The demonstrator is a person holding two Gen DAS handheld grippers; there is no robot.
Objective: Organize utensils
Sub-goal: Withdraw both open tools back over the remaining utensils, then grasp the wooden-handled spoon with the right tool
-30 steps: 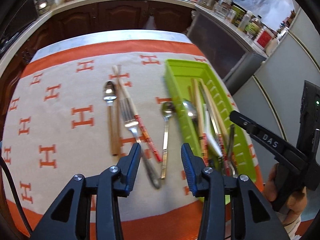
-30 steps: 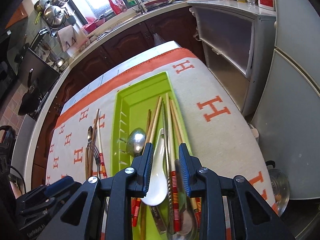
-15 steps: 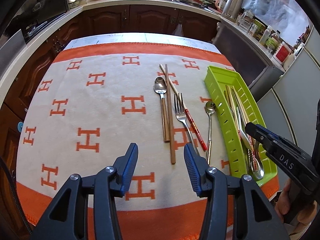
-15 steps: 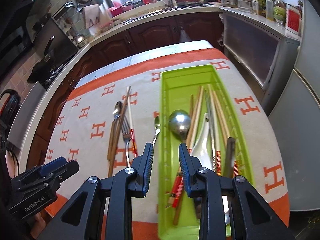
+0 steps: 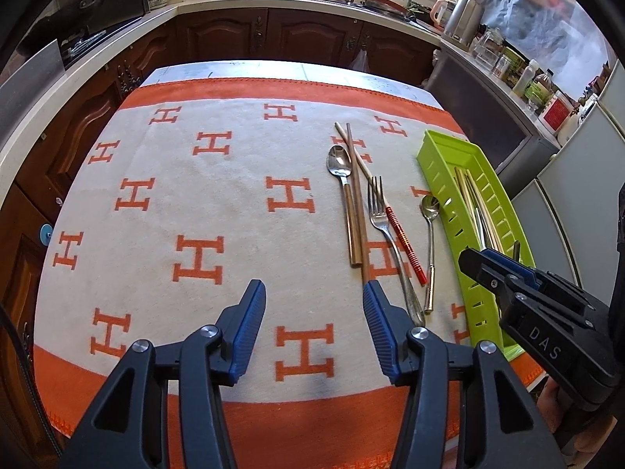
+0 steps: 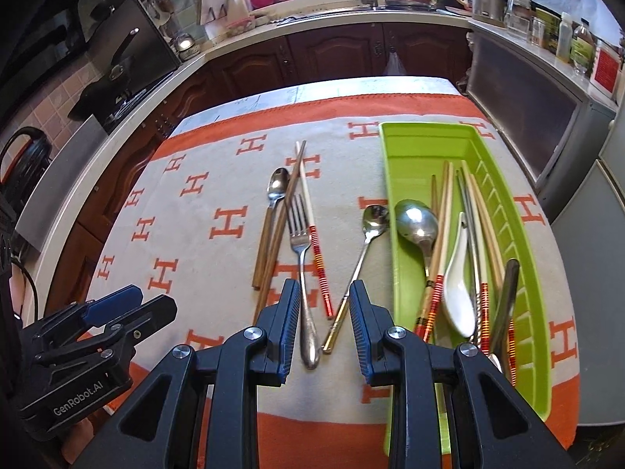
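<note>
Right wrist view: green tray (image 6: 414,144) at two o'clock, contents partly hidden, apparently chopsticks; fork (image 6: 300,258) on orange-lettered cloth (image 6: 195,234); right gripper (image 6: 324,328) narrow, empty; left gripper (image 5: 314,328) just widened, empty; kitchen counter (image 6: 312,19) behind.

Both grippers are black with ribbed blue pads and silver screws. The left gripper (image 6: 113,312) reads "GenRobot.AI". The right gripper (image 5: 504,269) reads "DAS".

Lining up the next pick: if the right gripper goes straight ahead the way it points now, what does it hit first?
Most likely the fork handle and the gold-handled spoon, whose ends lie between the open right gripper fingers. Nothing is held. Depth is unclear, so which one touches first is uncertain.
</note>
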